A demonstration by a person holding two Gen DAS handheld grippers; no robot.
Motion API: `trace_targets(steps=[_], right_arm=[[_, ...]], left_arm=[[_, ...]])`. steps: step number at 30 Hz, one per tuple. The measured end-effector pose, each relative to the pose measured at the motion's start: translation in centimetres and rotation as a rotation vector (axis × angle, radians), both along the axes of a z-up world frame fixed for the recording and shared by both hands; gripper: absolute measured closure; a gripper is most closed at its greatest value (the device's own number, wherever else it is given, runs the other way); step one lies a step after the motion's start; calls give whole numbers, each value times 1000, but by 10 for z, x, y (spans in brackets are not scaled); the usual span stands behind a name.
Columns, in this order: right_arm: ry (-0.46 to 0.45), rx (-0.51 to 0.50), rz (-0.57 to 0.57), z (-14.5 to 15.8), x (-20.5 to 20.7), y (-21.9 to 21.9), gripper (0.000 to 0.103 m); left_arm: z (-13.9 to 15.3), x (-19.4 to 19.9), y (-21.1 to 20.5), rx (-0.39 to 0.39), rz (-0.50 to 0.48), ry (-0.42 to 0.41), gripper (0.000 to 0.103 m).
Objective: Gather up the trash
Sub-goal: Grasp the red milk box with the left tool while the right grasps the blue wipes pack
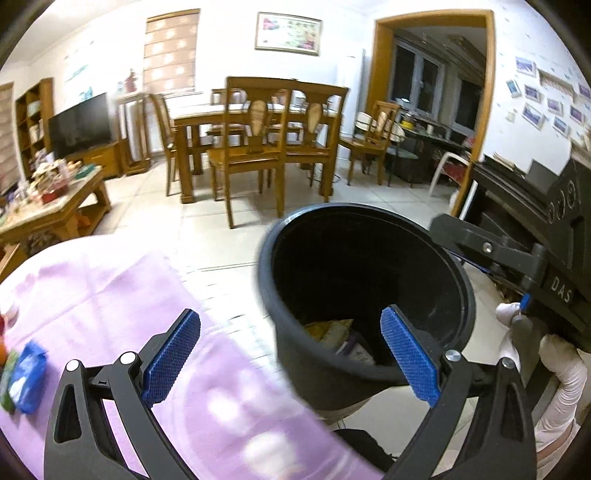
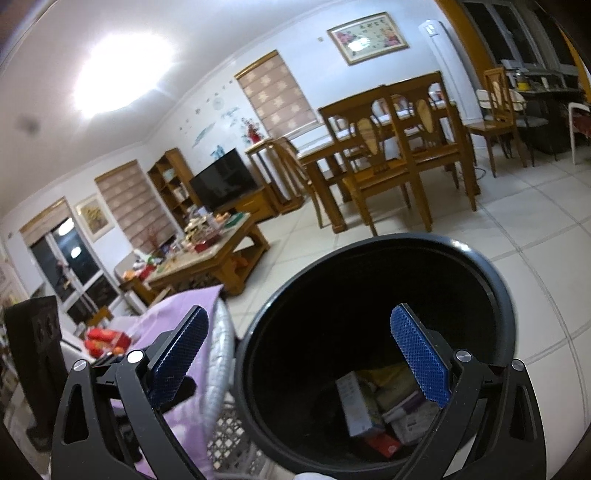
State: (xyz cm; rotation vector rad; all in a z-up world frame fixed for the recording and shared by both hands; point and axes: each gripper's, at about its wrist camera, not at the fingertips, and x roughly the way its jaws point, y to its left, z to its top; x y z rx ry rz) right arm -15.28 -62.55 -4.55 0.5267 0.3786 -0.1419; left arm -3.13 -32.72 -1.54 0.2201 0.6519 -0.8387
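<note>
Both the left gripper (image 1: 290, 360) and right gripper (image 2: 299, 354) gape wide and empty over the black bin (image 1: 369, 295), which already holds several packets (image 2: 376, 402). A blue wrapper (image 1: 27, 373) on the purple cloth (image 1: 110, 295) seems left to collect.

A bright ceiling light (image 2: 122, 74) is glaring over white walls, and pale floor tiles (image 1: 221, 221) are stretching across the room. A wooden dining table (image 1: 207, 118) with matching chairs (image 1: 255, 147) is standing in the middle, beneath a framed picture (image 1: 289, 33) hanging on the wall. Patterned blinds (image 1: 170, 51) are covering the window. A dark television (image 1: 79, 123) is sitting on a low wooden cabinet beside a bookshelf (image 1: 31, 122), and a cluttered coffee table (image 1: 55, 206) is standing near it. A wood-framed doorway (image 1: 380, 92) is opening onto a darker room, where night is showing through the windows (image 1: 428, 85)
</note>
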Motion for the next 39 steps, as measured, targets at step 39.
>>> trace_targets(steps=[39], right_arm=[[405,-558,872,-17,265,379,6]], left_arm=[[-20,230,298,51,539,244,30]])
